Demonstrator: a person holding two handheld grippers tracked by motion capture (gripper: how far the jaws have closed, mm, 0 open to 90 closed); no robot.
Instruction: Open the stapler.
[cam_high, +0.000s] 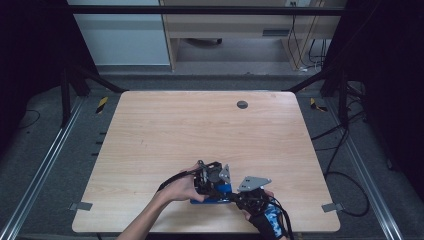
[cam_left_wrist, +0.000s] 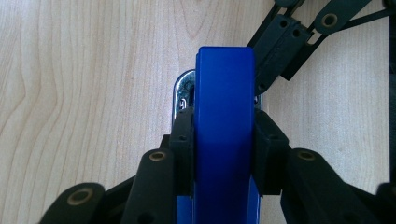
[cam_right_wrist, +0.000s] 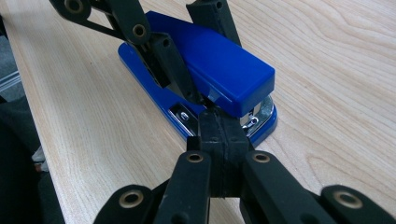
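A blue stapler lies on the wooden table near its front edge. In the left gripper view, my left gripper straddles the stapler's blue top, with a pad pressed on each side. My left gripper comes in above the stapler from the left hand. My right gripper is shut with nothing between its jaws. Its closed tip rests at the gap between the stapler's top and its metal base, near the front end. The right gripper lies just right of the stapler.
A round grey cable hole sits at the table's far side. The table's front edge runs close below both hands. Black cables trail on the floor to the right. A wooden desk stands beyond the table.
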